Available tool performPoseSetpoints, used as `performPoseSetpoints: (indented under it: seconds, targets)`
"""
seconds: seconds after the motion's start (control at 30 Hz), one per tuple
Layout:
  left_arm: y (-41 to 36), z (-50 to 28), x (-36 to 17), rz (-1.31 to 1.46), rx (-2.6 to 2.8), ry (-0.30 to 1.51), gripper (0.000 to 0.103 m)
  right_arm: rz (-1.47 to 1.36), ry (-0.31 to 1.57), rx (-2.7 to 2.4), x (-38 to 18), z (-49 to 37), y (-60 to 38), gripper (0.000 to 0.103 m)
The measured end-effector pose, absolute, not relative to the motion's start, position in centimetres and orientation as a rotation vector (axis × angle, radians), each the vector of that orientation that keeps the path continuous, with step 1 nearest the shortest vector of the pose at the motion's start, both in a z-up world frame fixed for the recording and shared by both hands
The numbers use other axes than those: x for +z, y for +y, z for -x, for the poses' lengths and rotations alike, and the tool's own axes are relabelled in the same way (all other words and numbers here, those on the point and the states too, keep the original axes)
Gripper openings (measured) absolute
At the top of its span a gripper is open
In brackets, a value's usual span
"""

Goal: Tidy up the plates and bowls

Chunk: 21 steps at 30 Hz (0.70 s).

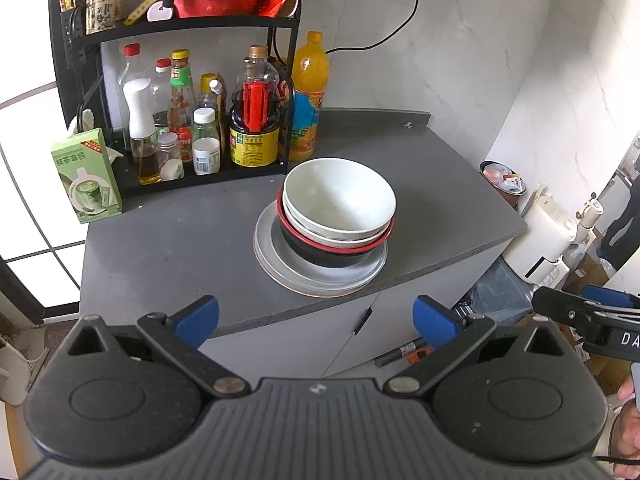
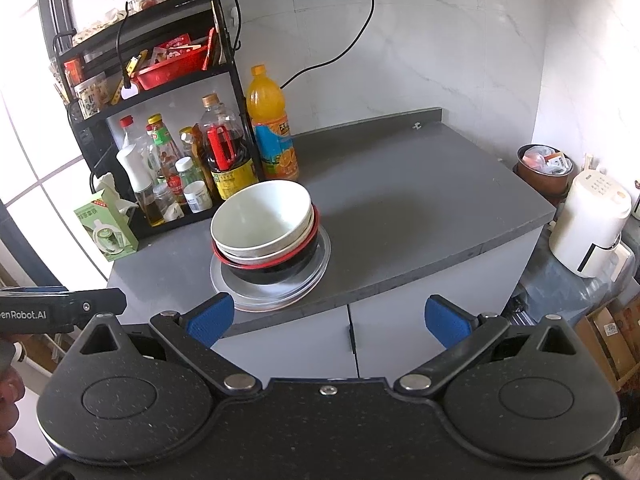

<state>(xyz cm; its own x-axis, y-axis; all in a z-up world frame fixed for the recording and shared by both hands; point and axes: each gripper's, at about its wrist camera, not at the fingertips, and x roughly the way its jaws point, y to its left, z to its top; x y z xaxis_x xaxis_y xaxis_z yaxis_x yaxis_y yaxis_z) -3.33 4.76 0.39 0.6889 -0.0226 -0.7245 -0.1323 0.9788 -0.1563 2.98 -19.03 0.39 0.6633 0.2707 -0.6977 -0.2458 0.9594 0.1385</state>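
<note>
A single stack stands on the grey countertop (image 1: 168,248) (image 2: 420,216). At the bottom lie flat plates (image 1: 288,276) (image 2: 316,270), on them a black bowl with a red rim (image 1: 312,254) (image 2: 276,272), then two white bowls (image 1: 340,200) (image 2: 260,216) nested on top. My left gripper (image 1: 316,322) is open, held in front of the counter's front edge, below the stack and apart from it. My right gripper (image 2: 330,322) is open too, also short of the counter edge, with nothing between its blue pads. The right gripper's body shows at the far right of the left wrist view.
A black rack (image 1: 184,24) (image 2: 160,80) with sauce and oil bottles stands at the back left. An orange juice bottle (image 1: 308,96) (image 2: 272,124) sits just behind the stack, a green carton (image 1: 86,176) (image 2: 108,228) at the left. A white appliance (image 2: 588,224) stands beyond the counter's right end.
</note>
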Motion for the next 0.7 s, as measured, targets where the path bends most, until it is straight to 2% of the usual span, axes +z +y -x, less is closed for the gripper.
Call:
performPoseSetpoints:
  seconds: [0.7]
  targets:
    - [2.8, 1.9, 0.0, 0.176, 0.064, 0.813, 0.102, -0.045, 0.8, 0.31, 0.3, -3.9, -20.9, 0.102]
